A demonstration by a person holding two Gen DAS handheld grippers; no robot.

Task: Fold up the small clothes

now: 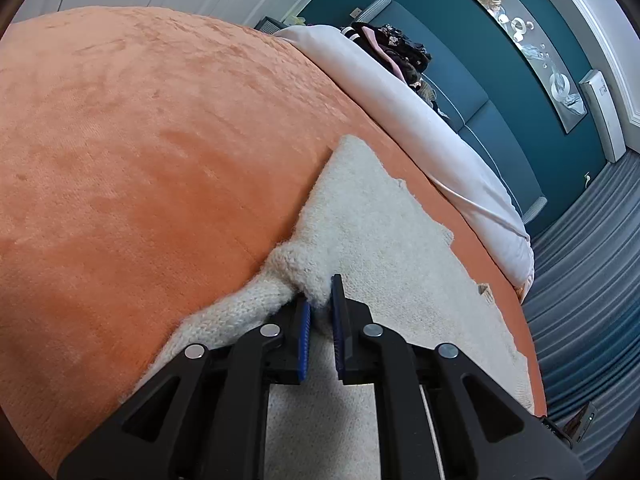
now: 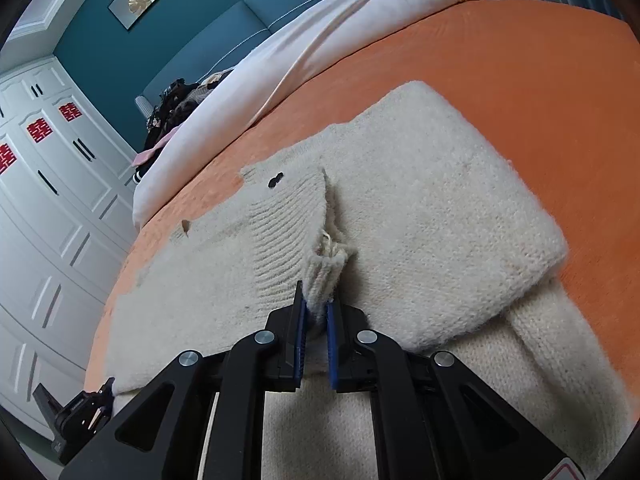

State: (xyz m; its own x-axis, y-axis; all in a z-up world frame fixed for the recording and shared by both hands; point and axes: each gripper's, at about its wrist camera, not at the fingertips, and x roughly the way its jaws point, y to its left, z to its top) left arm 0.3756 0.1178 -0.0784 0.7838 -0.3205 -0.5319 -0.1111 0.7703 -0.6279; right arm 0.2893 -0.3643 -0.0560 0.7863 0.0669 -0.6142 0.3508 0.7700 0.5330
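While the bed [image 1: 140,140] serves as the working surface, its orange plush blanket [image 2: 520,80] gives a broad, soft, flat field, which is presumably why the garment is spread there. A cream knit sweater [image 2: 420,200] lies flat on the blanket, towards the side of the bed nearest the grippers, and in the right wrist view its body reaches roughly halfway up the blanket.

A pale duvet [image 1: 420,120] is bunched along the far edge of the bed, with a heap of dark clothes [image 1: 396,52] beyond it against the teal headboard [image 1: 480,112]. Both stand well apart from the sweater.

Left gripper [image 1: 320,308]: jaws nearly closed, pinching a bunched fold of knit at the sweater's left edge, where a sleeve runs off towards the near left. Right gripper [image 2: 316,312]: jaws closed on a ribbed strip of knit, seemingly a cuff or hem drawn over the body. Judgement: both pinches are taken at edges so that a panel can be carried over in one fold.

Clearance:
- Open blanket lies to the left in the left wrist view and to the right in the right wrist view.
- Far side is bounded by the duvet.
- The bed edge drops to a grey floor [image 1: 580,280] just beyond the sweater in the left wrist view; fabric dragged that way could slip off.

Small dark marks [image 2: 275,179] show on the knit near the ribbing; their nature cannot be told.
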